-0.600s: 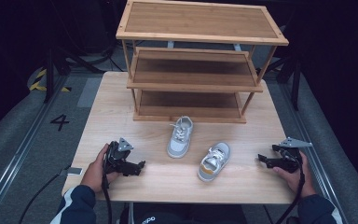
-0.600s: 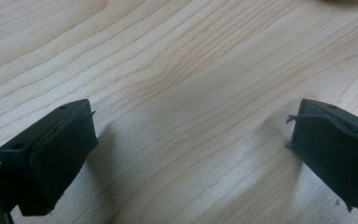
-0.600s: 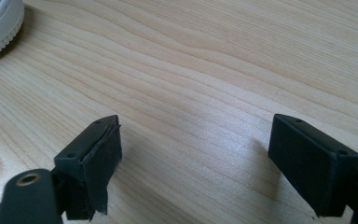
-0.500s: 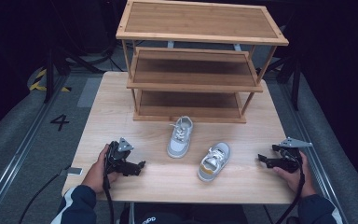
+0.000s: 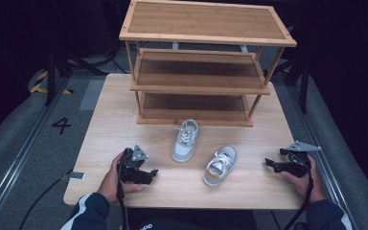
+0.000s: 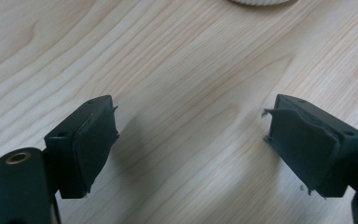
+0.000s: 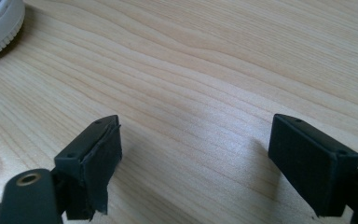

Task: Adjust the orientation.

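Two small grey-and-white shoes lie on the wooden table. One shoe points toward the rack; the other shoe, with an orange patch on its side, lies nearer the front edge. My left gripper rests low at the front left, open, its jaws wide apart over bare wood. A white sole edge shows at the top of the left gripper view. My right gripper rests at the front right, open and holding nothing, with a shoe sole at the upper left of its view.
A three-tier bamboo shoe rack stands at the back of the table, its shelves bare. Dark floor with a painted number 4 lies to the left. Cables trail from both grippers off the front edge.
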Motion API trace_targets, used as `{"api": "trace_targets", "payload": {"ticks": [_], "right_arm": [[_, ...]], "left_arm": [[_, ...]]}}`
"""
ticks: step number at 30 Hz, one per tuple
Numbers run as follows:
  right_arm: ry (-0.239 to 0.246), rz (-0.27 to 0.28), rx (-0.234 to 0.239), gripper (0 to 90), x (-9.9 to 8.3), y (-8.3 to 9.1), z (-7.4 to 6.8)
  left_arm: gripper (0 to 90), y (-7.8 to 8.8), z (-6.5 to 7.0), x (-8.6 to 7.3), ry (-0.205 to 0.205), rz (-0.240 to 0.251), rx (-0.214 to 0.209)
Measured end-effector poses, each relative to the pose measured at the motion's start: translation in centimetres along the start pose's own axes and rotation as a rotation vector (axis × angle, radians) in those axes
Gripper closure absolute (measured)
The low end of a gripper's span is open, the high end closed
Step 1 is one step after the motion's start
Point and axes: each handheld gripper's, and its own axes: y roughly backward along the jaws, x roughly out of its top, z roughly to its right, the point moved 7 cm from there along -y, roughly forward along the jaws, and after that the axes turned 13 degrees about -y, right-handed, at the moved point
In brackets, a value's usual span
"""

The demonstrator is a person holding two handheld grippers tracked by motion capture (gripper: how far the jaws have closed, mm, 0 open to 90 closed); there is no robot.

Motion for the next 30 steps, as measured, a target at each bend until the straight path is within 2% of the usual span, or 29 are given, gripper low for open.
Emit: {"api": "trace_targets", "payload": {"ticks": [2,6,12,16,18,21,22,24,26,30], "right_arm": [[0.0,0.0,0.0,17.7,0.0,0.0,0.0],[0.001,0.0,-0.001,17.7,0.0,0.0,0.0],[0.0,0.0,0.0,17.7,0.0,0.0,0.0],[0.001,0.001,-0.003,17.7,0.0,0.0,0.0],[0.005,0.0,-0.004,17.7,0.0,0.0,0.0],[0.004,0.0,-0.004,17.7,0.0,0.0,0.0],[0.002,-0.001,-0.004,17.8,-0.1,0.1,0.0],[0.003,-0.002,-0.003,17.8,-0.1,0.1,0.0],[0.001,-0.001,-0.002,17.8,-0.1,0.1,0.0],[0.001,-0.001,-0.002,17.8,-0.1,0.1,0.0]], "left_arm": [[16.4,-0.4,0.6,0.8,-0.027,-0.005,-0.002],[16.3,-1.2,1.7,2.4,-0.049,-0.003,-0.03],[16.4,-2.7,2.3,4.8,-0.074,0.022,-0.049],[16.7,-3.7,2.0,6.0,-0.041,0.057,-0.058],[19.4,-4.2,1.8,7.1,-0.033,0.103,-0.07],[19.3,-4.7,1.8,7.8,-0.025,0.11,-0.087],[16.4,-5.3,1.7,8.3,-0.03,0.105,-0.066],[16.3,-5.4,1.5,8.5,-0.03,0.113,-0.054],[16.4,-5.8,1.1,8.8,0.004,0.121,-0.06],[12.7,-6.5,1.2,8.8,-0.011,0.099,-0.049]]}}
